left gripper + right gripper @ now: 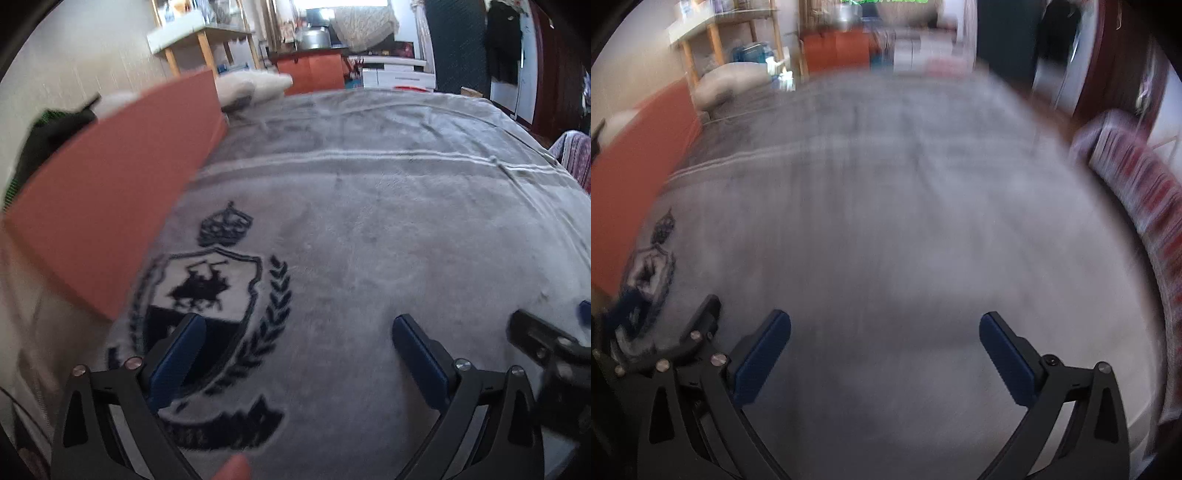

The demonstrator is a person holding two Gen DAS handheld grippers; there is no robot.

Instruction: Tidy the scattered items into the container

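An orange box-like container stands on the grey blanket at the left, with dark and white items showing over its far rim. My left gripper is open and empty, low over the blanket's crest emblem, right of the container. My right gripper is open and empty over bare blanket; its view is blurred. The container also shows at the left of the right wrist view. Part of the right gripper shows at the right edge of the left wrist view. No loose items show on the blanket.
The grey blanket covers a bed. A white pillow lies beyond the container. A wooden shelf and an orange cabinet stand behind. A striped red cloth lies at the bed's right.
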